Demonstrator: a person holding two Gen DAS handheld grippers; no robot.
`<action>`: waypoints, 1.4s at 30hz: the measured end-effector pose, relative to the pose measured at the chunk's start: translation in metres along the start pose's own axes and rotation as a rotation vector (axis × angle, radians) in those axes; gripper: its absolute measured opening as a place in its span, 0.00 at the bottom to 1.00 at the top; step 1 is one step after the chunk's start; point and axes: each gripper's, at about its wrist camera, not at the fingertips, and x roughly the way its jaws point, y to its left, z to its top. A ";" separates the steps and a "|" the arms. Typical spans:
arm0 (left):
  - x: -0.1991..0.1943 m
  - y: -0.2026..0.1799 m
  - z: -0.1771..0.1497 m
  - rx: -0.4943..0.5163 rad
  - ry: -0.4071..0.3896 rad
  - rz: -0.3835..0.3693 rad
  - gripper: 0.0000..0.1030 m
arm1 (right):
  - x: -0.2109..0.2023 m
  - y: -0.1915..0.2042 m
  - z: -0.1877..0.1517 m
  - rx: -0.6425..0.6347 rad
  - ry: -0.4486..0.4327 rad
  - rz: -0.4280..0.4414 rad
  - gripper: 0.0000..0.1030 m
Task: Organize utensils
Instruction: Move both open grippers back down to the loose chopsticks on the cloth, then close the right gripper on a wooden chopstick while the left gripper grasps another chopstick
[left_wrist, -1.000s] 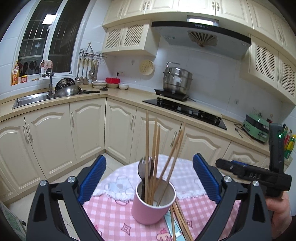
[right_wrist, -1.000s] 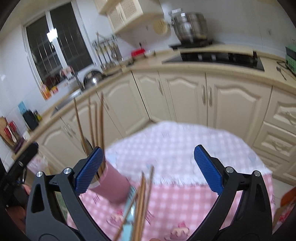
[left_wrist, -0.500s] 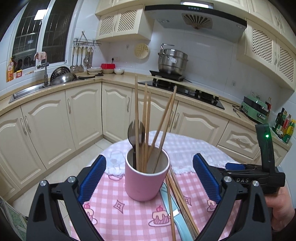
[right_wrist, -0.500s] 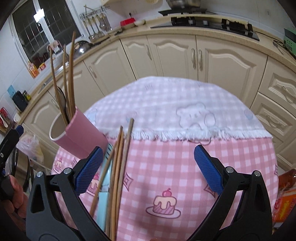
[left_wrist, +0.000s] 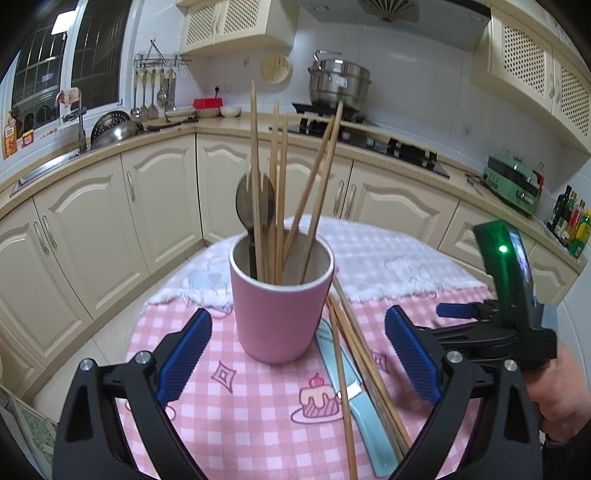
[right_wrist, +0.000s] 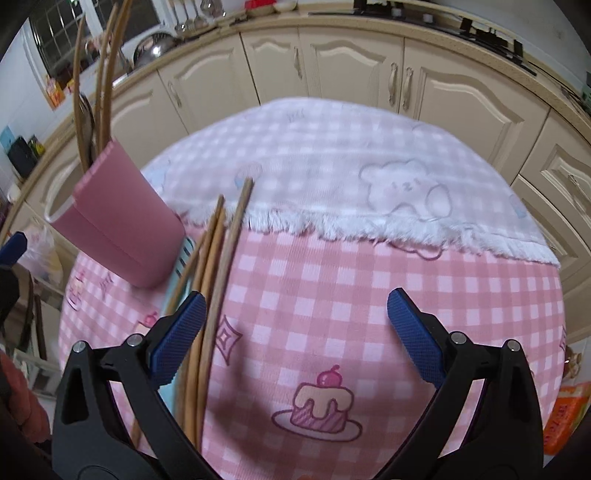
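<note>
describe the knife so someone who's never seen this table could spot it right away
On the round table with the pink checked cloth, look just right of the pink cup that holds upright chopsticks and a spoon. The knife lies flat there under loose wooden chopsticks. It is the only light blue thing, with a metal band at its middle.

One pink cup holding five chopsticks and one spoon; three loose chopsticks; one knife.
</note>
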 end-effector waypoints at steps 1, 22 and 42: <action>0.002 0.000 -0.003 0.000 0.008 0.000 0.90 | 0.004 0.002 0.000 -0.010 0.008 -0.003 0.93; 0.044 -0.001 -0.032 0.043 0.174 0.005 0.90 | 0.015 0.026 -0.015 -0.191 0.083 -0.082 0.74; 0.102 -0.022 -0.035 0.085 0.368 -0.098 0.30 | 0.020 0.021 0.007 -0.137 0.080 -0.069 0.25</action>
